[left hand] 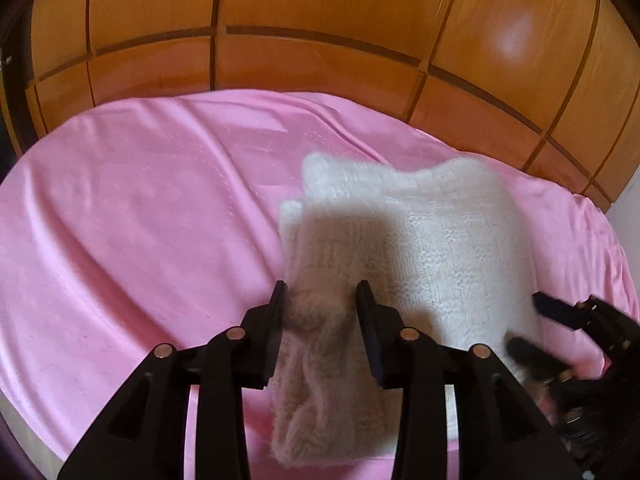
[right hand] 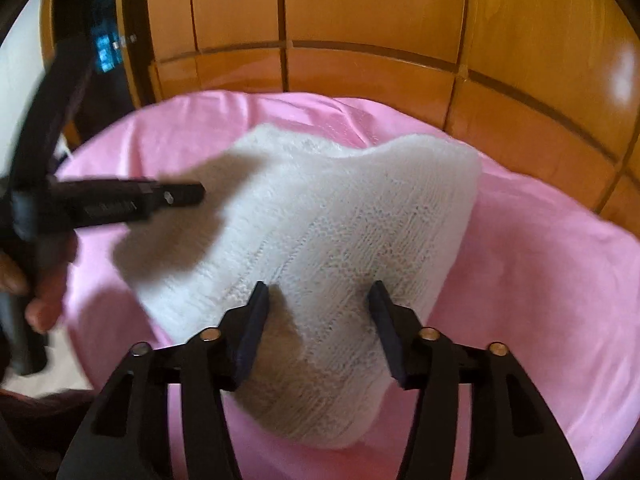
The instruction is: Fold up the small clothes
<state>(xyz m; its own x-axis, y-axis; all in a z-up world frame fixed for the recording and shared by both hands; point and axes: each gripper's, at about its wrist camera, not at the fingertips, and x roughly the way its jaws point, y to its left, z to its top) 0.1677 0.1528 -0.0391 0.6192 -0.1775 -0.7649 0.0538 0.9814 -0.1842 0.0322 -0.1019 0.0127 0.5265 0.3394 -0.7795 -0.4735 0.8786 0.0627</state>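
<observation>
A: What is the left hand-held gripper (left hand: 322, 294) doing?
B: Its jaws are spread, straddling the near fold of a white knitted garment (left hand: 420, 232).
A: And the right hand-held gripper (right hand: 318, 294)?
B: Also spread wide, over the same garment's near end.
A: Where does the garment lie?
B: Folded on a pink sheet (left hand: 140, 208), wooden panelling (left hand: 320, 52) behind.
</observation>
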